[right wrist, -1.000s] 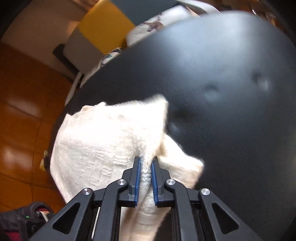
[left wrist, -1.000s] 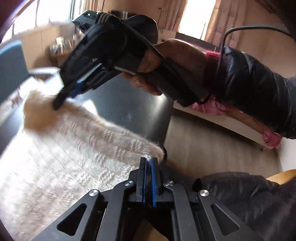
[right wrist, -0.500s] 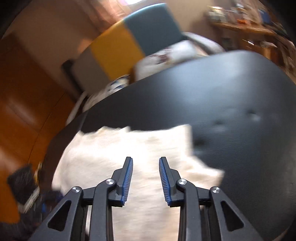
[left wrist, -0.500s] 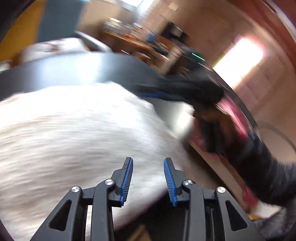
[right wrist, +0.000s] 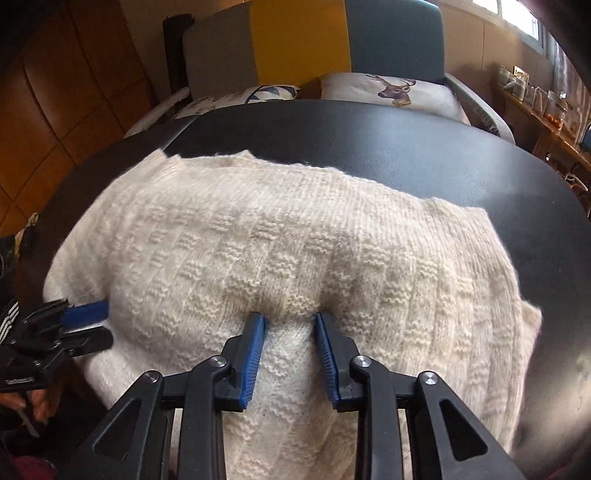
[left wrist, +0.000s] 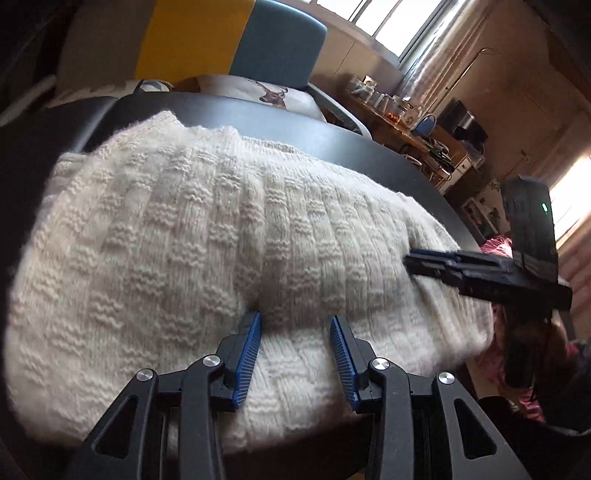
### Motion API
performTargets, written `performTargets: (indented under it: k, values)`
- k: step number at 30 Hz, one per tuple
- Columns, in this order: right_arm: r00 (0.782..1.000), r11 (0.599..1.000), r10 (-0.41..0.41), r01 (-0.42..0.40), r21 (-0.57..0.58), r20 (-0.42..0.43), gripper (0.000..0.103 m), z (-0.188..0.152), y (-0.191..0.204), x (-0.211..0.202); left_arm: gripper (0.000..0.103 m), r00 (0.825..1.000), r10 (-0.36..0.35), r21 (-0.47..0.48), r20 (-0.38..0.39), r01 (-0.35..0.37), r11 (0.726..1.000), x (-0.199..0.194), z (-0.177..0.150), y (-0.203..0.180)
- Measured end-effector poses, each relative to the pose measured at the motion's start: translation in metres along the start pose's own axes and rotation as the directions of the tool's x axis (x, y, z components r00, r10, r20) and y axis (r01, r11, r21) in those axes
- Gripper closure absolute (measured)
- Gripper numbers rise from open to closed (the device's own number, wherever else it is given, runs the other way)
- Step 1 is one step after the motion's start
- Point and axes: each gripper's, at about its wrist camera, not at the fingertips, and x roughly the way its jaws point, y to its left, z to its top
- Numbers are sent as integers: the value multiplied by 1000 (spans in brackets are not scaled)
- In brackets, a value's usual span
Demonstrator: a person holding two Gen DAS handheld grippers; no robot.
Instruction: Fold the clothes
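A cream knitted sweater [left wrist: 221, 236] lies folded in a thick bundle on the round black table [left wrist: 332, 144], with a basket-weave pattern on its top. My left gripper [left wrist: 294, 318] is open, its blue pads set against the sweater's near fold with a bulge of knit between them. My right gripper [right wrist: 289, 317] is open in the same way, further right along that fold of the sweater [right wrist: 295, 236]. In the left wrist view the right gripper [left wrist: 424, 260] comes in side-on at the bundle's right end. The left gripper [right wrist: 98, 323] shows at the left edge of the right wrist view.
Behind the table [right wrist: 406, 155] stands a sofa with grey, yellow [right wrist: 299, 33] and blue cushions and a deer-print pillow [right wrist: 391, 88]. A cluttered shelf [left wrist: 399, 110] runs along the right wall under windows. Wooden floor [right wrist: 44, 110] lies to the left. Bare tabletop lies beyond and right of the sweater.
One second ago both grippers were shut on sweater fabric. They let go, and both now stand open against the near fold of the settled bundle.
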Motion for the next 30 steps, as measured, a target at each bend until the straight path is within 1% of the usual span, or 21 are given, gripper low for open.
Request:
performTargets:
  k: [1,3,4,6,8,9,11,13,14,15,17,18,20,24,27,28,29,30]
  values:
    - [1000,1000,1,-1,-6,6,75,0,-1,-1,63,1000,-6,-11,7,6,1000,-3,-1,0]
    - [1000,1000,3,-3,-19,19,75,0,-2,-2,63,999,-46,-72,18,47,996,-13,1,4]
    - [1000,1000,9,-9,-19,29,75,-1,-5,-3,63,997,-66,-103,30,69,992,-23,-2,10]
    - [999,999,28,-29,15,46,75,-3,-12,-7,63,993,-88,-161,82,101,982,-52,-7,22]
    - [997,999,29,-32,40,70,73,-1,-10,-16,61,986,-70,-213,150,102,972,-90,-9,40]
    - [996,998,49,-52,37,78,73,0,-5,-20,60,982,-49,-238,184,93,967,-108,-11,50]
    - [988,992,126,-127,13,85,73,1,8,-27,58,971,2,-277,237,66,959,-134,-18,73]
    - [981,983,183,-183,-13,71,72,1,24,-29,58,967,29,-296,254,49,954,-153,-27,97]
    - [978,979,202,-201,-21,61,72,0,31,-28,57,966,40,-306,255,41,951,-158,-31,108]
    - [976,977,214,-213,-21,49,72,-3,38,-26,57,969,36,-310,244,43,950,-158,-33,117]
    - [971,972,235,-235,-13,28,72,-7,45,-19,57,978,5,-303,209,60,951,-151,-35,130]
    - [971,971,239,-239,-11,19,72,-8,47,-17,57,982,-9,-292,190,66,954,-144,-35,132]
    - [973,973,229,-229,-9,6,72,-10,49,-13,57,987,-62,-261,147,99,960,-136,-33,133]
    - [979,979,203,-203,-6,-18,72,-11,49,-6,57,989,-119,-208,88,135,969,-125,-30,126]
    - [982,982,188,-188,0,-27,72,-12,48,-2,63,988,-133,-174,83,145,974,-123,-27,119]
    - [982,983,185,-185,3,-27,72,-12,47,-1,68,988,-133,-161,81,144,976,-122,-26,117]
    - [983,983,181,-181,6,-26,72,-11,46,-1,75,989,-129,-146,74,139,980,-121,-25,114]
    - [984,984,177,-176,7,-23,72,-11,46,-2,79,990,-126,-130,65,134,982,-119,-23,112]
